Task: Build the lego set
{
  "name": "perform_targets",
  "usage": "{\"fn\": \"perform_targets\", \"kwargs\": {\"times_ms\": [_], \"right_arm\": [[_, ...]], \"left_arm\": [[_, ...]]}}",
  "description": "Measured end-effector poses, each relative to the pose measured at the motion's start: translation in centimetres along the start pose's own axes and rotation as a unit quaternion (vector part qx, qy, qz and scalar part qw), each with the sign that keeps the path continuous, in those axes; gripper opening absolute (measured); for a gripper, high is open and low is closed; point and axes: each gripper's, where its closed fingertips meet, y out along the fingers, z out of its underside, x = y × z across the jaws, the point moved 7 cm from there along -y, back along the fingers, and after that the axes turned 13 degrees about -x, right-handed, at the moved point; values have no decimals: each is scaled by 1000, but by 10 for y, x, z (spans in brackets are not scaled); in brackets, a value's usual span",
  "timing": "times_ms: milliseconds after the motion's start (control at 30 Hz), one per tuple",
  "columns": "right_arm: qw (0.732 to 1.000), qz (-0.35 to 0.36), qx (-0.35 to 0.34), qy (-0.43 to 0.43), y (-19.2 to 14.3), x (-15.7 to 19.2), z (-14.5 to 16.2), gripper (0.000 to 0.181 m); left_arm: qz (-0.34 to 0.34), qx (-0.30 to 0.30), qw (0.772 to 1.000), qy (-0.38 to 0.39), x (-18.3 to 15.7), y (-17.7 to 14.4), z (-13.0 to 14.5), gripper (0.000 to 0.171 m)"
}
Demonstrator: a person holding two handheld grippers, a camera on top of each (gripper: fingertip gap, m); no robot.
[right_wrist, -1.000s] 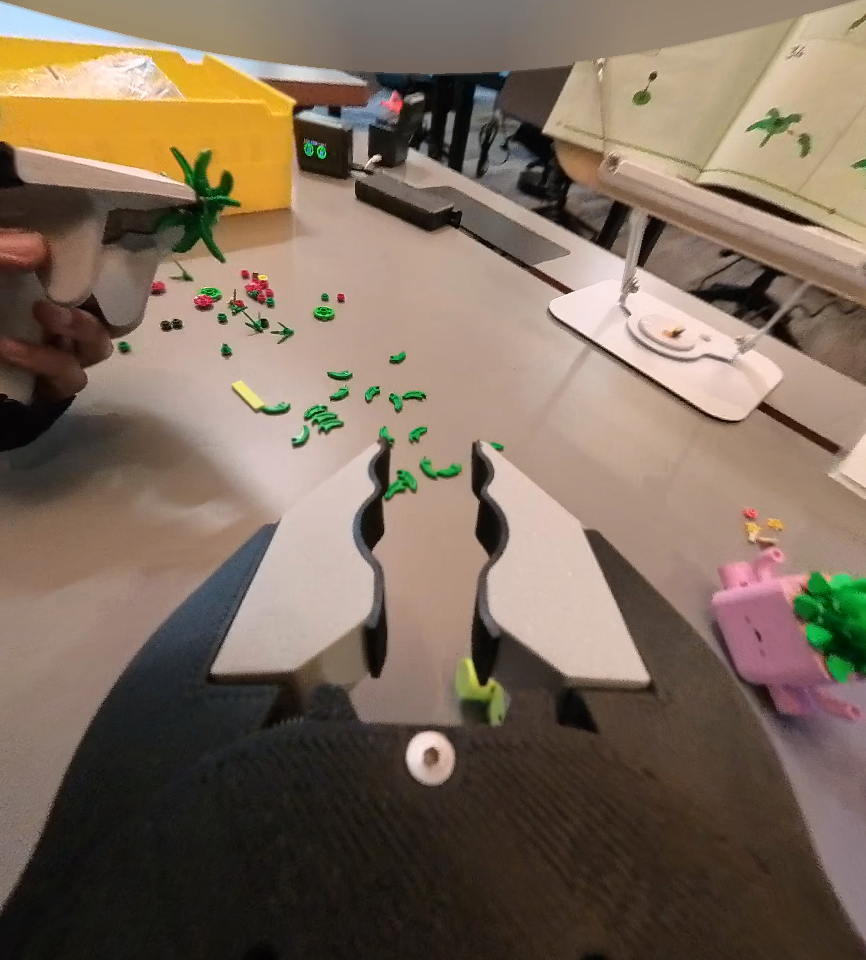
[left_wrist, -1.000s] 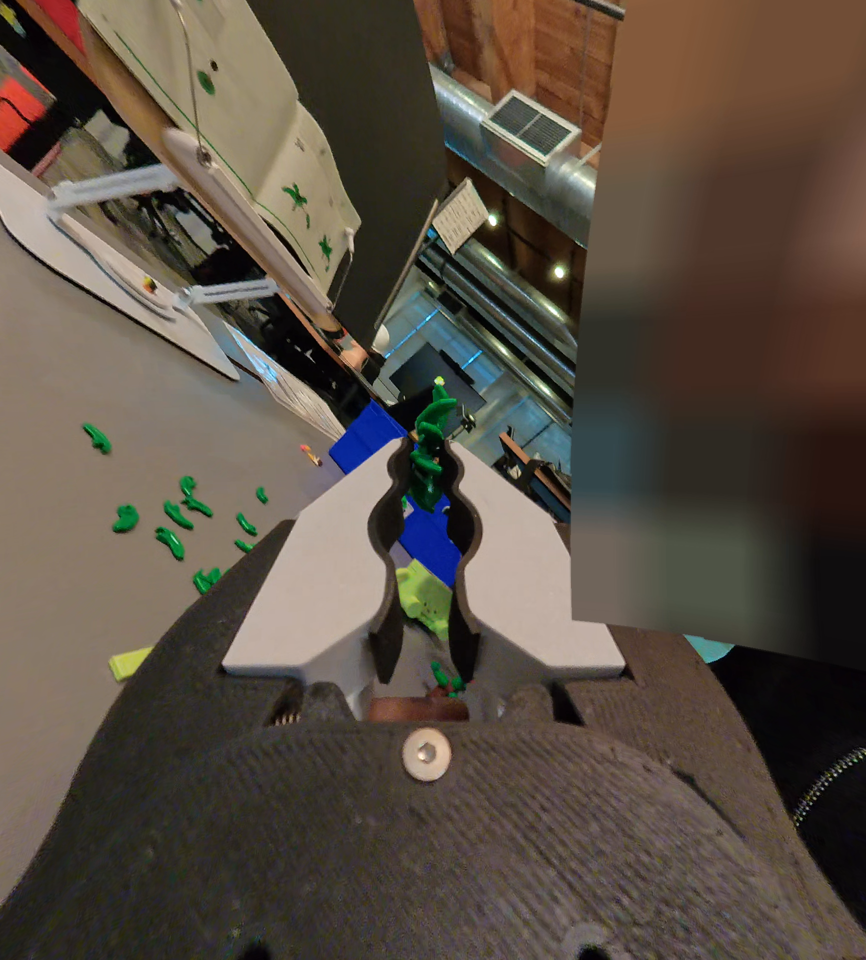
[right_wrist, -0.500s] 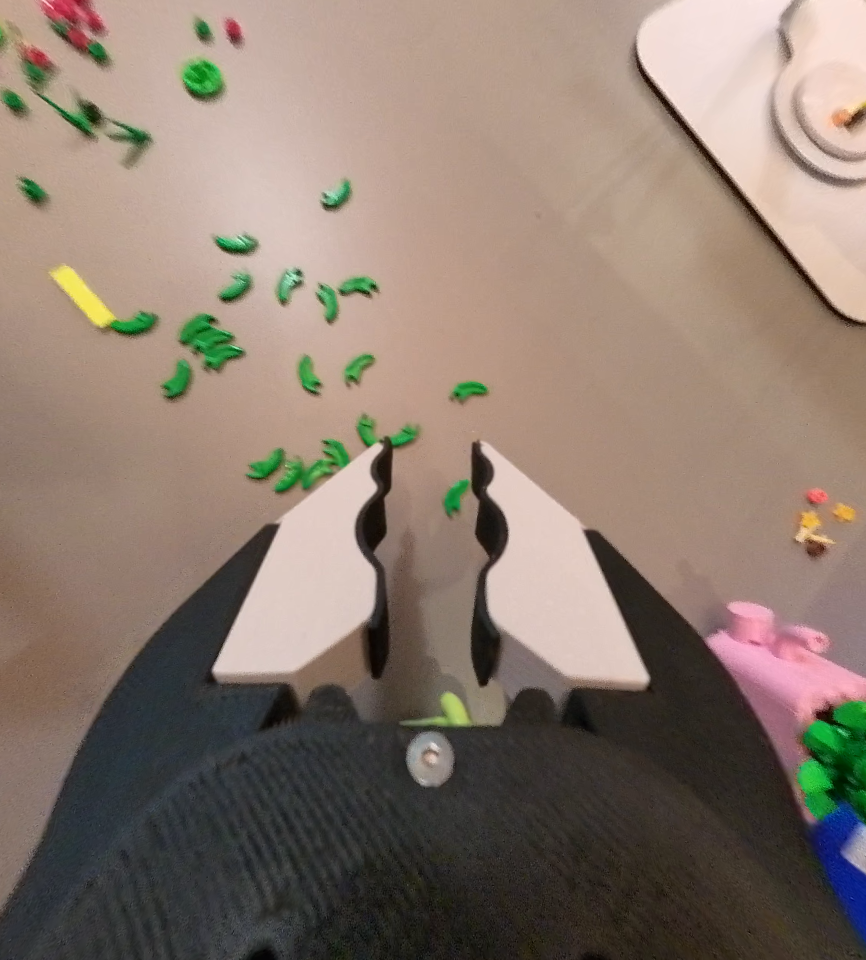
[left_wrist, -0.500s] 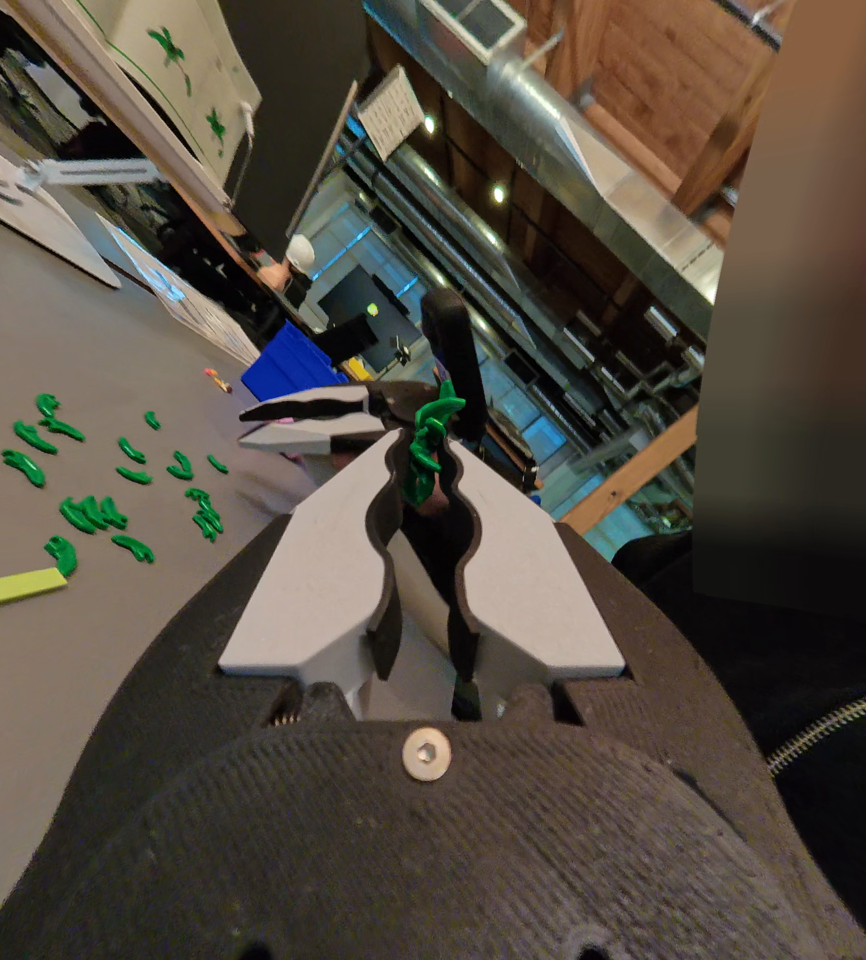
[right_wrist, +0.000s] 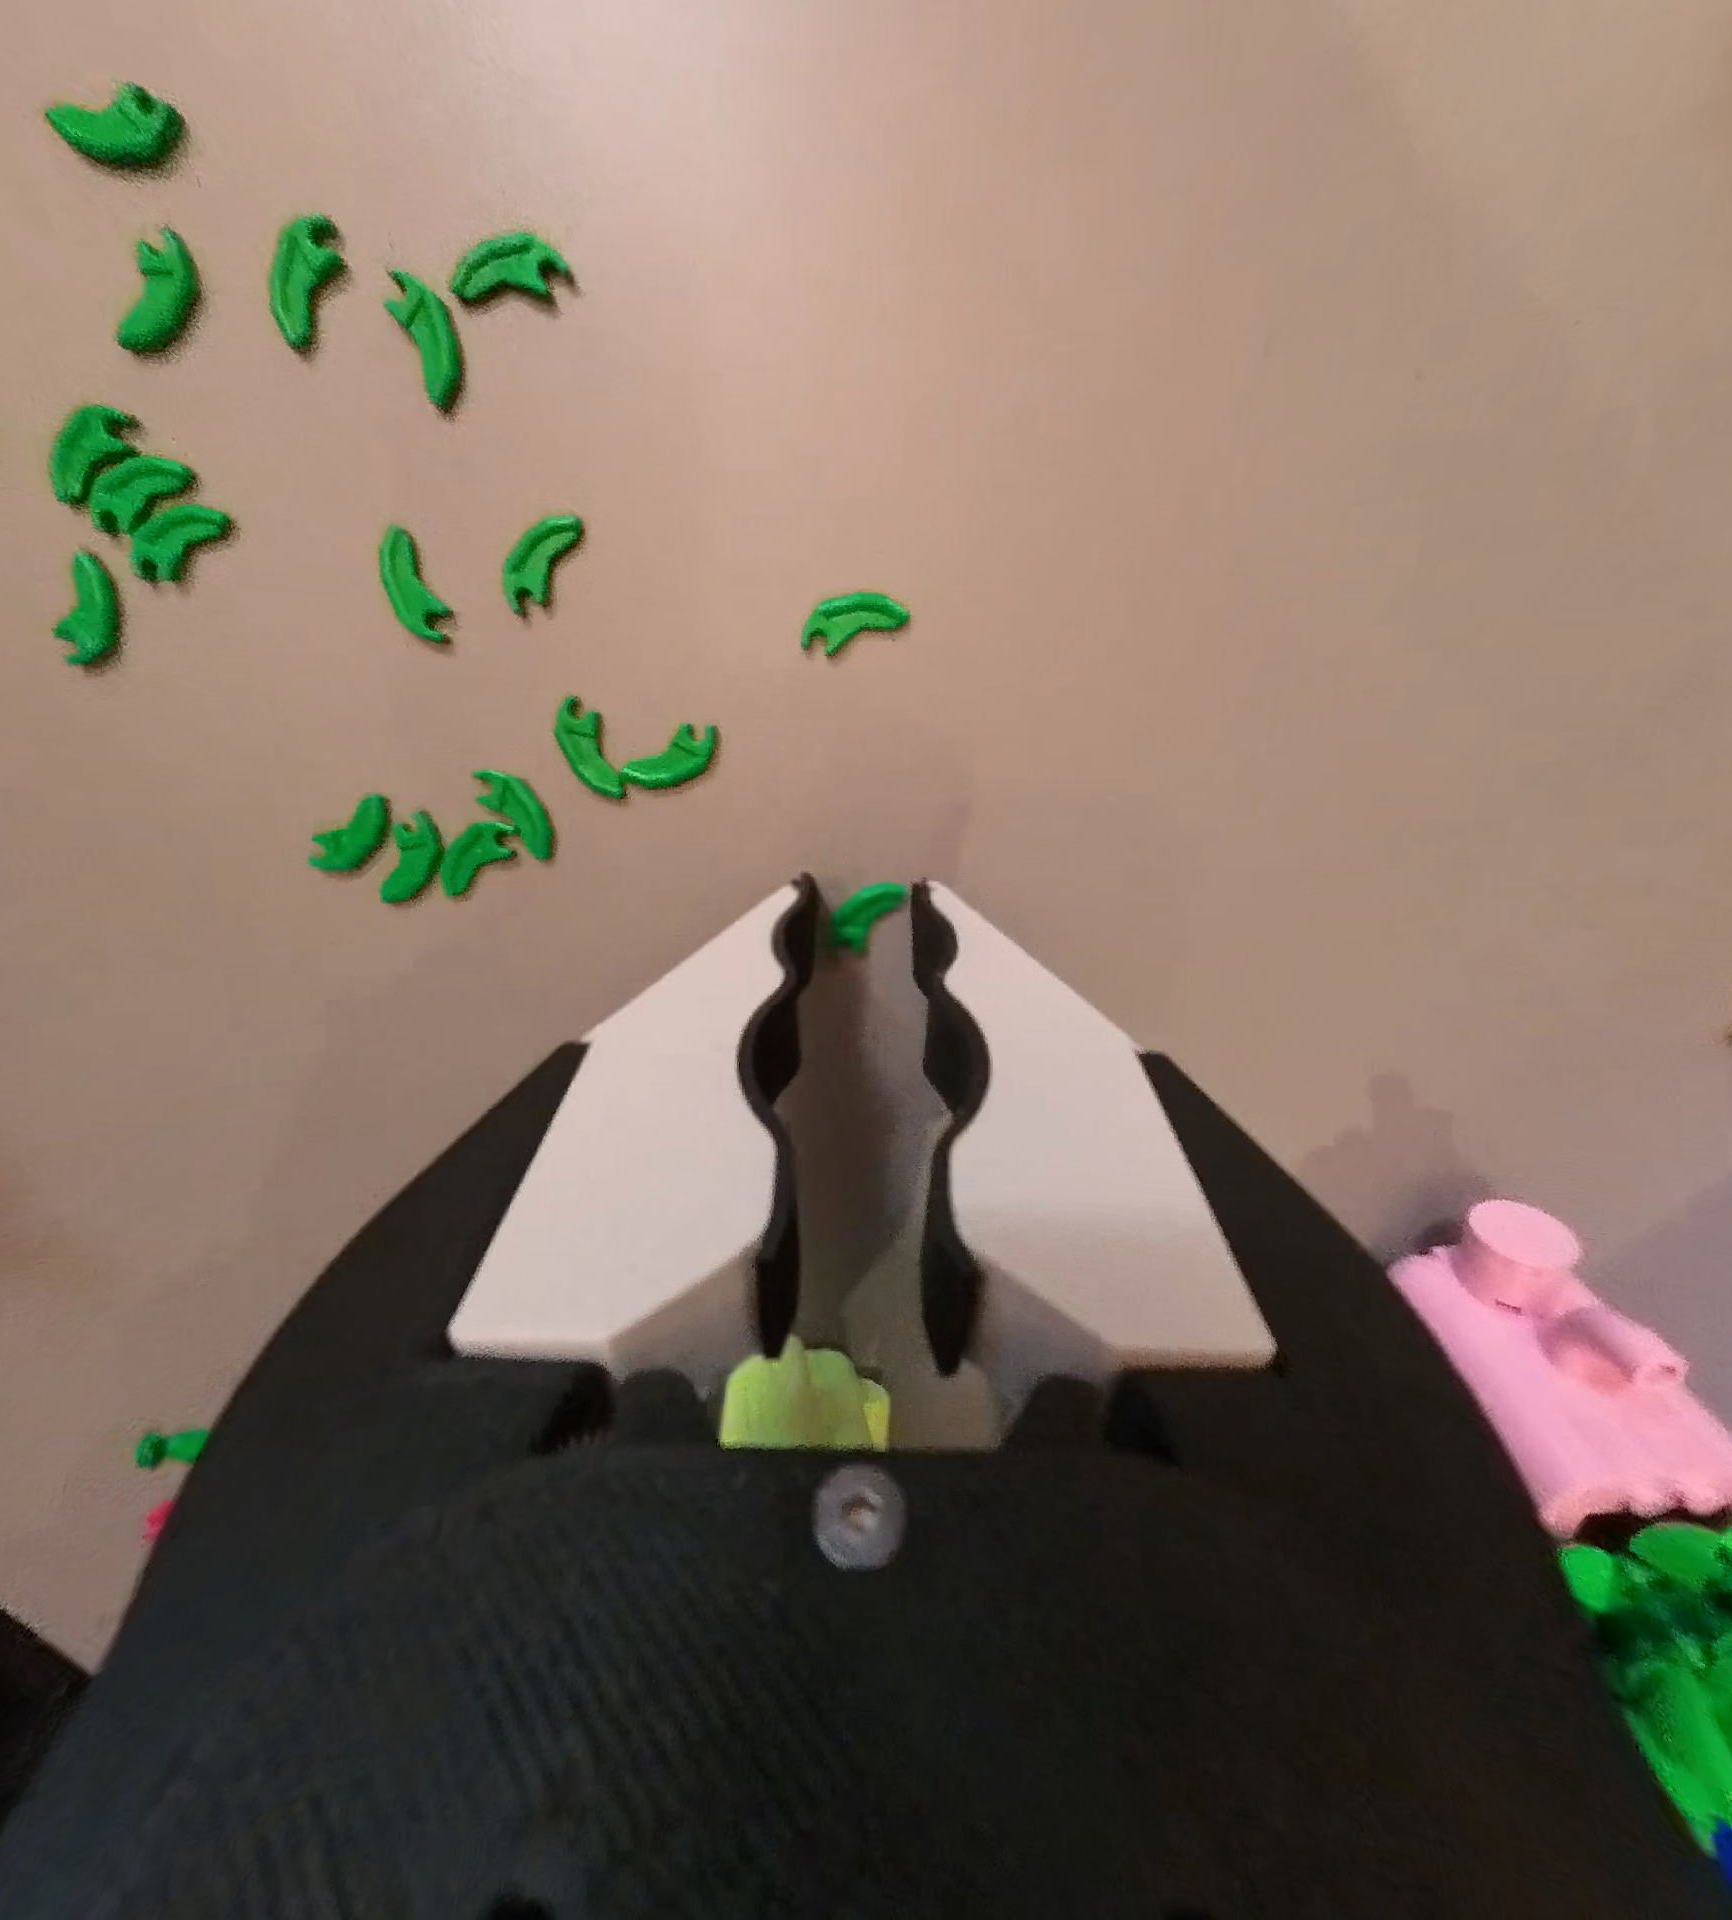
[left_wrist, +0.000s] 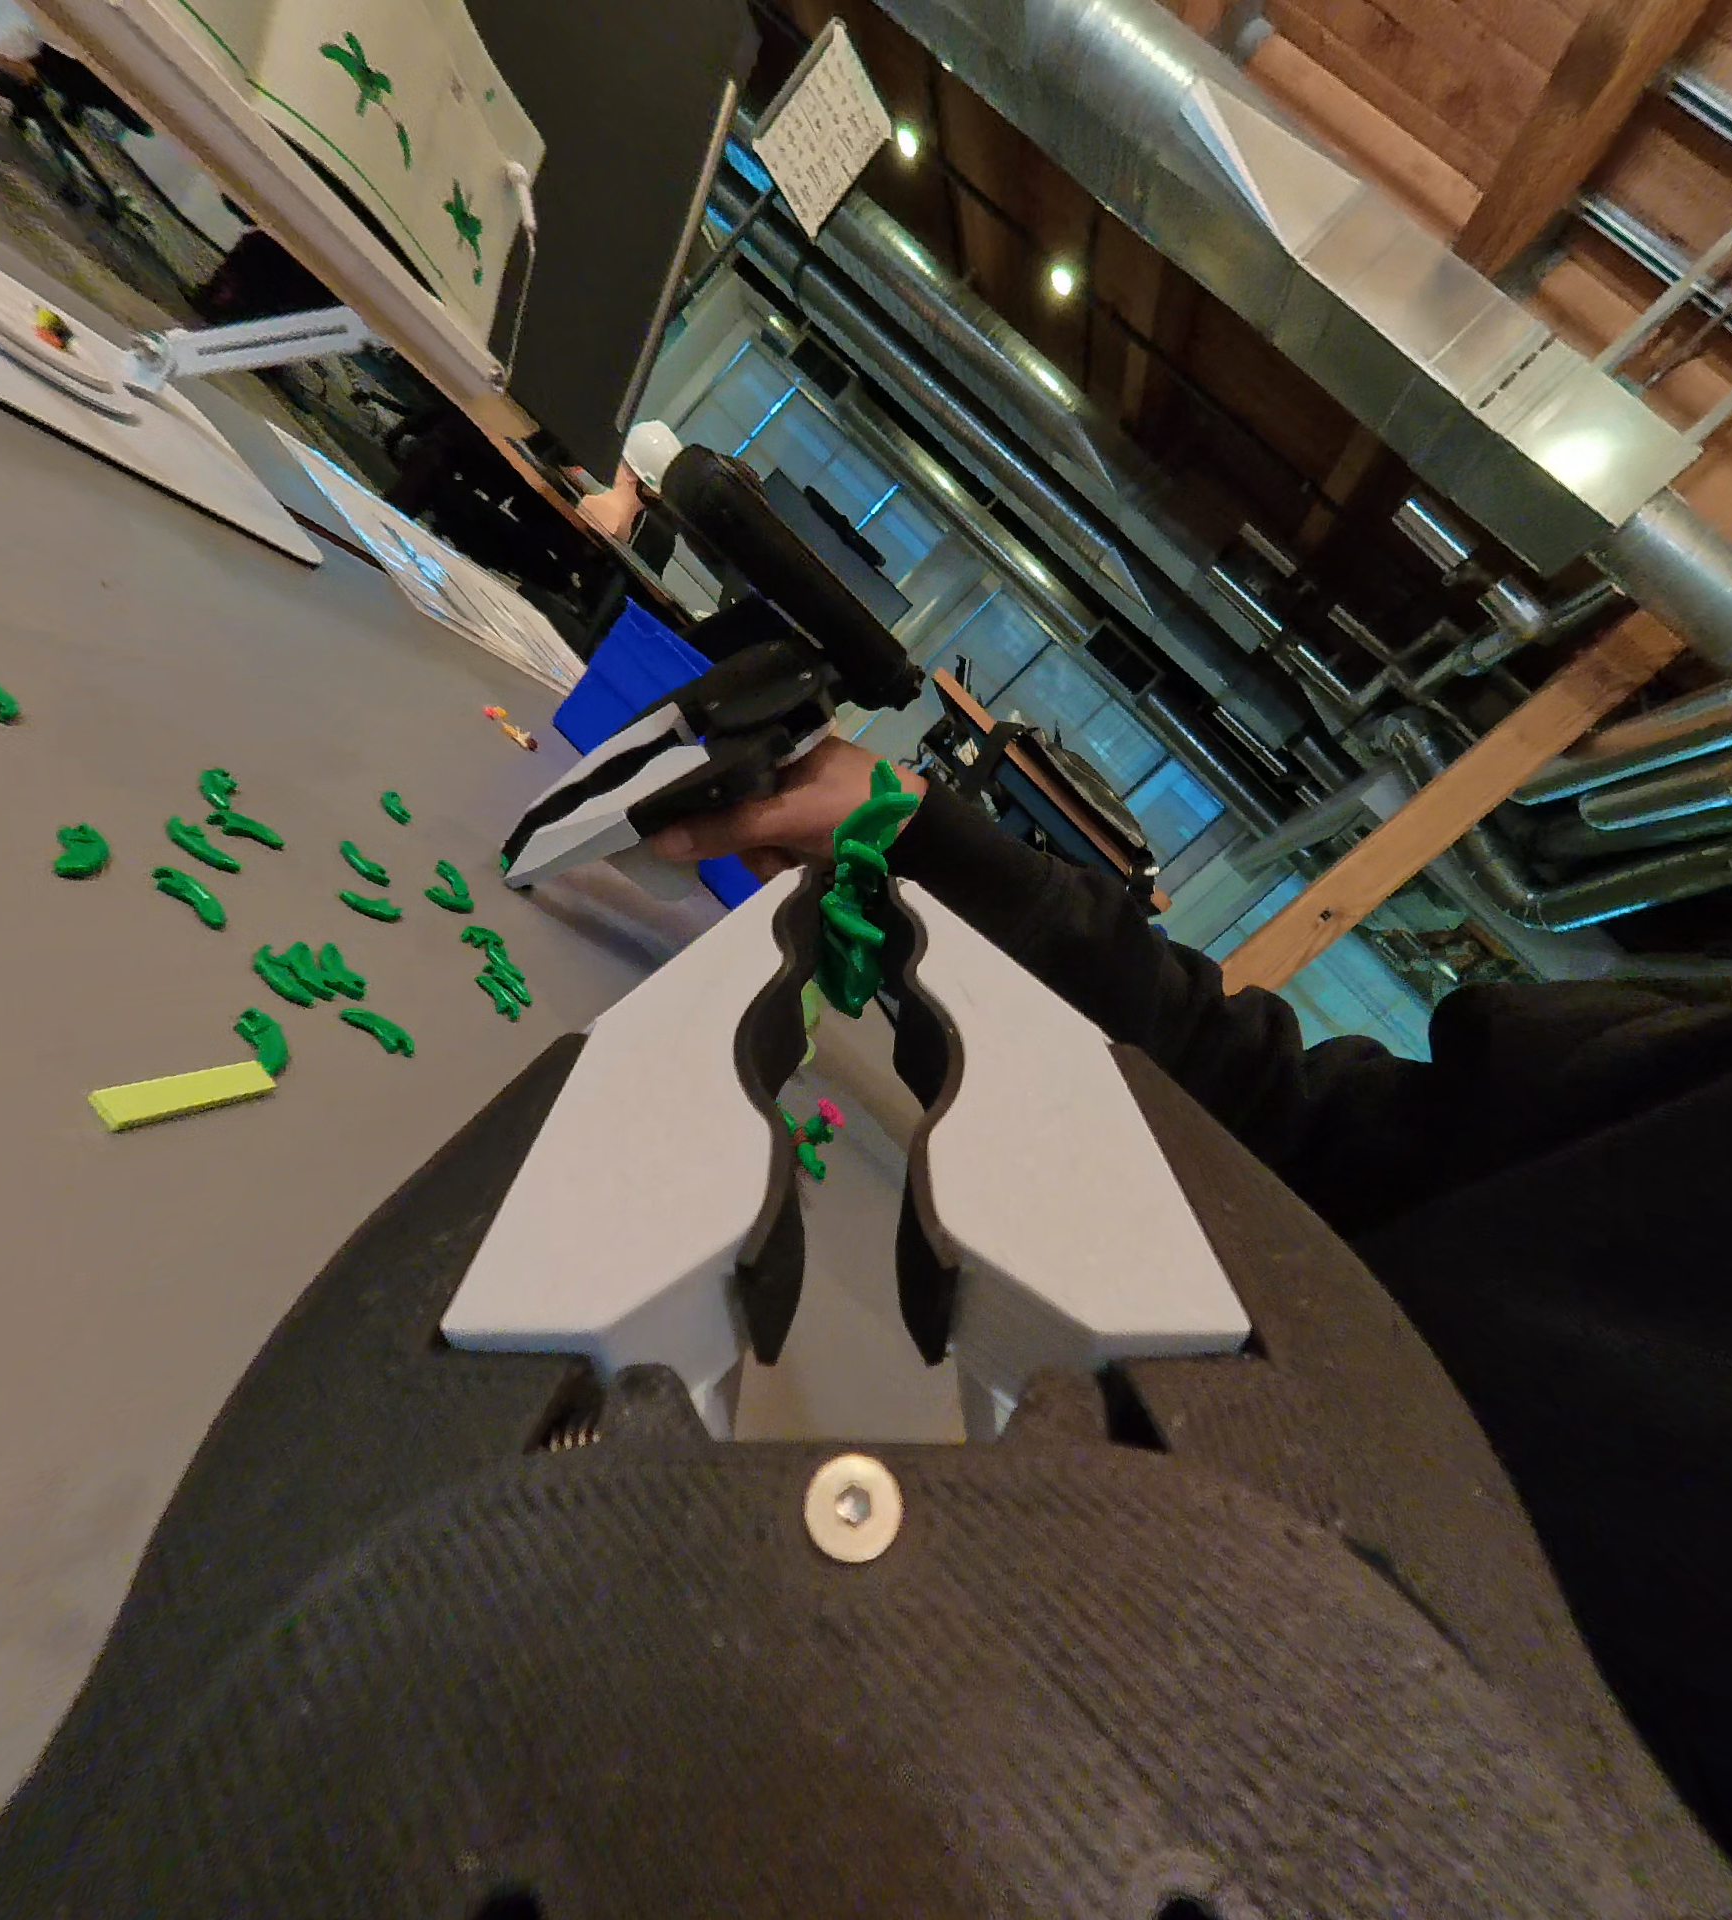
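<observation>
My left tongs (left_wrist: 846, 914) are pinching a green leafy stem (left_wrist: 857, 914) near their tips, held up off the worktop (left_wrist: 62, 1299). My right tongs (right_wrist: 857, 904) are spread, tips down at the worktop, with a single green leaf piece (right_wrist: 864, 912) lying between them; whether the tips already touch it I cannot tell. More loose green leaves (right_wrist: 405, 582) are scattered further out toward the far left of the worktop, and a lime flat bar (left_wrist: 181, 1093) lies just beside that scatter. A pink block with a green tuft (right_wrist: 1589, 1382) sits close to my right side, near a blue bin.

The leaf looks tiny, light, stiff and smooth, so I judge it could skid or flip out if squeezed off-centre. I would take it across its thick middle, leaving the small clip end free to push onto the stem. The stem looks thin and bendy, so the left grip should stay firm.
</observation>
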Motion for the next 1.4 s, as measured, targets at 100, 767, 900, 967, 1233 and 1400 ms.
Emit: {"fn": "perform_targets", "kwargs": {"times_ms": [100,767,900,967,1233,1400], "right_arm": [[1000,-17,18,-7,0,5,0,4],[984,-125,-66,-112,-65,219,100,3],[987,-118,-58,-89,-68,215,123,3],[987,-113,-67,-90,-71,214,127,4],[987,-100,-111,-52,-88,213,136,26],[988,-62,-102,-97,-75,221,137,31]], "left_arm": [[-3,-10,1000,-2,2,-3,-5,8],[1,16,1000,0,-1,1,10,8],[3,29,1000,8,-4,5,16,8],[3,33,999,13,-5,6,18,8],[-2,31,999,12,-2,3,18,8],[0,33,999,5,-2,4,19,8]]}}
